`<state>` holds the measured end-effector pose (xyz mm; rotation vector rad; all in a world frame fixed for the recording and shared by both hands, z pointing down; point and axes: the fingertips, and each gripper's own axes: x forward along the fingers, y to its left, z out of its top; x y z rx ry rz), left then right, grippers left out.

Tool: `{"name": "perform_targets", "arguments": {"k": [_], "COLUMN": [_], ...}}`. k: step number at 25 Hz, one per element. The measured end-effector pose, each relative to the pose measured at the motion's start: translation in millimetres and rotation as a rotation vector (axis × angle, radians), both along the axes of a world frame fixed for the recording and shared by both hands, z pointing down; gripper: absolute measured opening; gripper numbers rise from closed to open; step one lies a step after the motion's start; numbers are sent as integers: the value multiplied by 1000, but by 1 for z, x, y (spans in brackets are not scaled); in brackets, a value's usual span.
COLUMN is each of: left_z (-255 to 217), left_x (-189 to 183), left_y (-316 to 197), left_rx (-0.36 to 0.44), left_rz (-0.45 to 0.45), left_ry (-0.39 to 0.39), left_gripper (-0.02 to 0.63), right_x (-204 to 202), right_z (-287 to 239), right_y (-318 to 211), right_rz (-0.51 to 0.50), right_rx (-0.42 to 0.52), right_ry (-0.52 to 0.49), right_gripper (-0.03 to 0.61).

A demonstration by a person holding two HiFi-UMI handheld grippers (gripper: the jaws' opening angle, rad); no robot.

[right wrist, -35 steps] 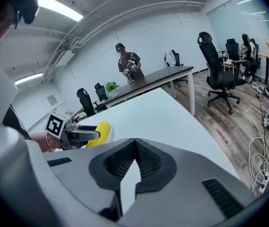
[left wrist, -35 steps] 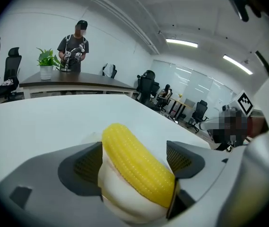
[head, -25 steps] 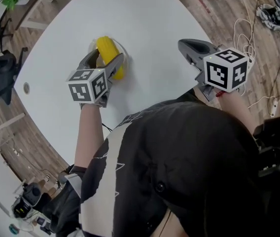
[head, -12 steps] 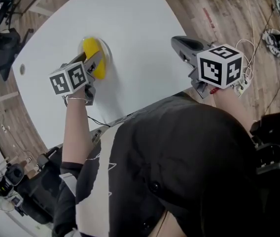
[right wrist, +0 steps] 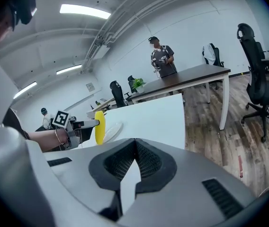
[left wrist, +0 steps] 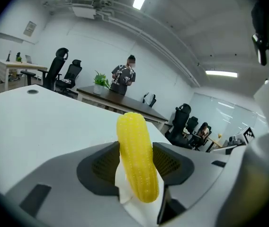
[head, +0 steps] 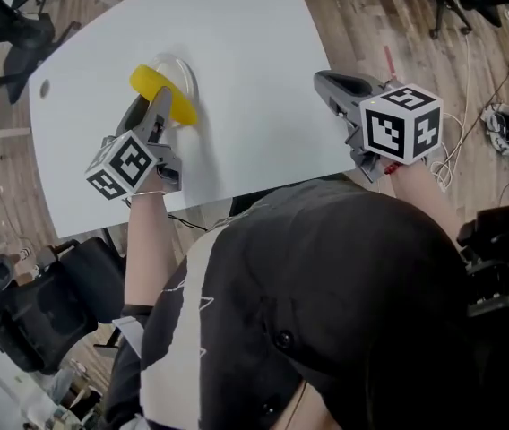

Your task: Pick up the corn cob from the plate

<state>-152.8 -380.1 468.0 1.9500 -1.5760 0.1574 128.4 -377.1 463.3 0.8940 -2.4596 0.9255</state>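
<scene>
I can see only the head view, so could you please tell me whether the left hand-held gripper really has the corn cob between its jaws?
Observer: Yes. In the left gripper view, the jaws of the left hand-held gripper, which have just been closing, press on the corn cob from both sides.
Operator: Thank you. How is the cob standing?
Observer: The right gripper view shows it roughly upright, overlapping the edge of the plate in that picture.
Operator: And the right hand-held gripper?
Observer: Its own view shows the jaw tips together, with nothing between them.

Wood-plank floor (head: 389, 25), white table (head: 237, 61), black office chairs (right wrist: 250, 51), dark desk (right wrist: 191, 77), ceiling strip lights (right wrist: 85, 11)
</scene>
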Motion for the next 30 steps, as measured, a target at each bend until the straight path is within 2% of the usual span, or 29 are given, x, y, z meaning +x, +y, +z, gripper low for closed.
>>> {"name": "perform_targets", "arguments": {"k": [7,12,15,23,30], "left_z": [-51,-71,-81,-80,-76], "left_x": [-16,-22,-15,-23,-71], "left_y": [42,90,107,177,269], "left_rx": [245,311,367,359,320], "left_rz": [-186,-244,-230,-209,-201], "left_ry": [197,214,272,326,317], "left_gripper": [222,222,222,222,222], "right_x": [-37,-73,-94,-140,-203], "right_z": [5,2,0,-4,-8], "right_y": [5,21,35,95,186], "right_rz": [-138,-214,-253,-295,-305], "right_rx": [17,23,21,15,23], "right_ry": [-17,-47,-62,-79,-96], "right_gripper": [14,14,14,14,14]}}
